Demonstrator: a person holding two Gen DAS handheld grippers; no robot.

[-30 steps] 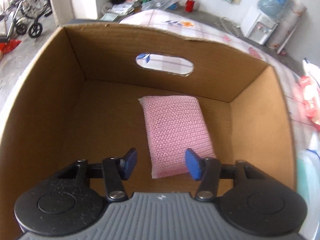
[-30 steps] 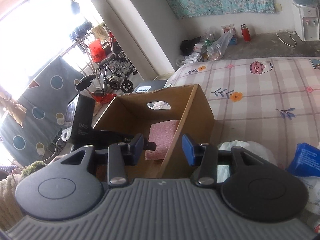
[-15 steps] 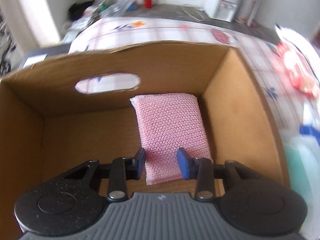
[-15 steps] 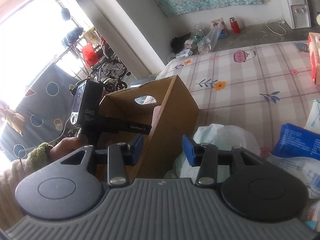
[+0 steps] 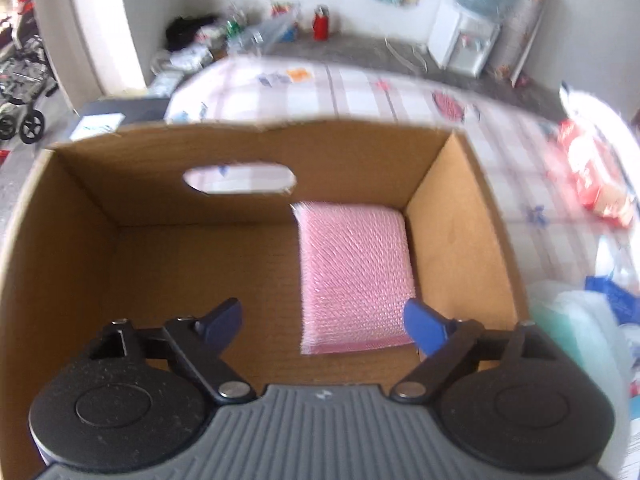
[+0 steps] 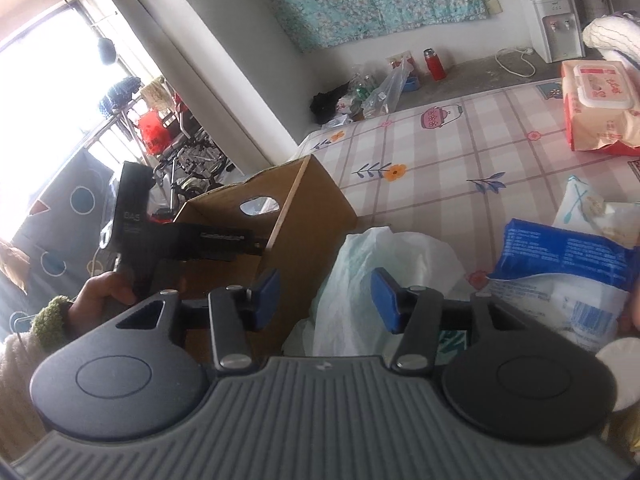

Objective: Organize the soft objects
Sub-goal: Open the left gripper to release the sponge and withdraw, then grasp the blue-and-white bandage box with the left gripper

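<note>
Sponge [image 5: 354, 276] between open left jaws

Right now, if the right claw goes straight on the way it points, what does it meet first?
Probably the white plastic bag, lying just ahead between the open fingers of the right claw; depth is unclear.

One cardboard box [image 5: 460, 240] is sitting on the bed [image 6: 440, 168], and one pink sponge [image 5: 354, 276] is lying inside it. The box is showing one handle cutout [image 5: 239, 178] in its far wall.

Outside the box, the following soft packs are lying on the bed:
- One red wipes pack [image 6: 596, 108].
- One blue pack [image 6: 560, 256].
- One white plastic bag [image 6: 380, 276].
- One white and blue pouch [image 6: 580, 204].

Two grippers are showing: one left gripper [image 5: 320, 326] and one right gripper [image 6: 326, 300], each carrying two blue fingers [image 6: 266, 296].

Beyond the bed, one red flask [image 6: 434, 65] and one water dispenser [image 6: 556, 26] are standing.
</note>
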